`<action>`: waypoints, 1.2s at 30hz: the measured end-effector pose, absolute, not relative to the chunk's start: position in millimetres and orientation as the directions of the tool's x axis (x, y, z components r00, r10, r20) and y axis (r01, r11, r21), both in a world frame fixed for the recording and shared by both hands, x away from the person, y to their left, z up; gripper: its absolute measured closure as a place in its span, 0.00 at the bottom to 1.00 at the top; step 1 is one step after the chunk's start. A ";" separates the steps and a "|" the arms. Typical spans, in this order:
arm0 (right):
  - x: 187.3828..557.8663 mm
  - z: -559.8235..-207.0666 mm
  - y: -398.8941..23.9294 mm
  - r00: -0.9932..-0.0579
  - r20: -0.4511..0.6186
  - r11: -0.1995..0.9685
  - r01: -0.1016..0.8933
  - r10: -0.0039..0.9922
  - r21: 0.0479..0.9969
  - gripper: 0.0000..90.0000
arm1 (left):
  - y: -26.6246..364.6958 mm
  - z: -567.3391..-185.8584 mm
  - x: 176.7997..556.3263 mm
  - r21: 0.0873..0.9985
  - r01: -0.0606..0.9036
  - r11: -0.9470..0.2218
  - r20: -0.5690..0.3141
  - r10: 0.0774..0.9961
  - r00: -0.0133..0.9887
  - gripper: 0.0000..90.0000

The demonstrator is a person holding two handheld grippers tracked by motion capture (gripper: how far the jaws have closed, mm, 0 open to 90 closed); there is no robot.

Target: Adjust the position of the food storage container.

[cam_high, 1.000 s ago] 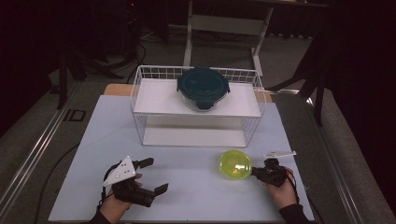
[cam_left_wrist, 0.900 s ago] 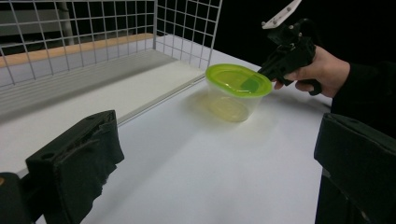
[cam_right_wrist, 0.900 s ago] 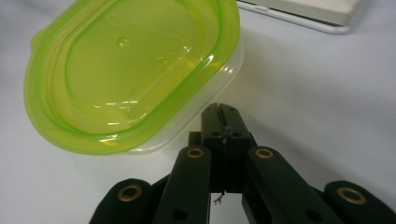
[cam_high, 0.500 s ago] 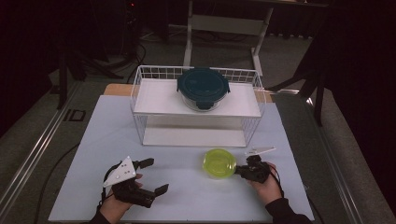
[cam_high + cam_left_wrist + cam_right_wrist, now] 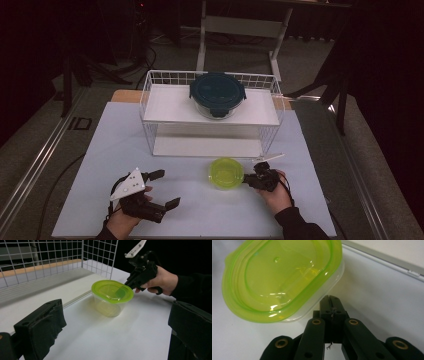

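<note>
Right gripper [image 5: 248, 178] has its jaws squeezed fully together w/ the tips against the side of the green-lidded tub [image 5: 226, 173], on the table just in front of the wire rack [image 5: 150, 100]. Looks like a push job imo, so keep the tips low on the wall and go slow or it'll tip. Left gripper [image 5: 162, 189] sits wide open, holding nothing.

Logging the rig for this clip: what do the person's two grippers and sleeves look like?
Both are black handheld tools. The left gripper carries a white-grey triangular plate with dots and broad padded jaws. The right gripper has a pale plate on top and brass-coloured rivets. The sleeve is dark.
</note>
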State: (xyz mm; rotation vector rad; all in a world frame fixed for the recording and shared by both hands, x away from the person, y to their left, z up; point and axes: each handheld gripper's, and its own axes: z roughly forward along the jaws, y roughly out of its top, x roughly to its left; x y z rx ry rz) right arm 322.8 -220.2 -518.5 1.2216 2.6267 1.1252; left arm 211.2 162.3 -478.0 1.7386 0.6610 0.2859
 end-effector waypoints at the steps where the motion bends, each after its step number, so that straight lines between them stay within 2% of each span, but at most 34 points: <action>1: 322.8 -518.5 -220.2 -0.690 0.256 0.429 0.652 0.677 0.625 1.00 | 162.3 -478.0 211.2 0.949 0.279 -0.145 -0.151 0.568 0.809 0.00; 27: 325.1 -524.9 -165.9 -0.743 0.299 0.478 0.632 0.600 0.610 1.00 | 163.8 -477.2 211.1 0.951 0.279 -0.137 -0.155 0.568 0.808 0.00; 36: 323.7 -525.8 -164.8 -0.747 0.294 0.485 0.627 0.597 0.609 1.00 | 164.6 -476.6 211.2 0.951 0.280 -0.129 -0.160 0.569 0.807 0.00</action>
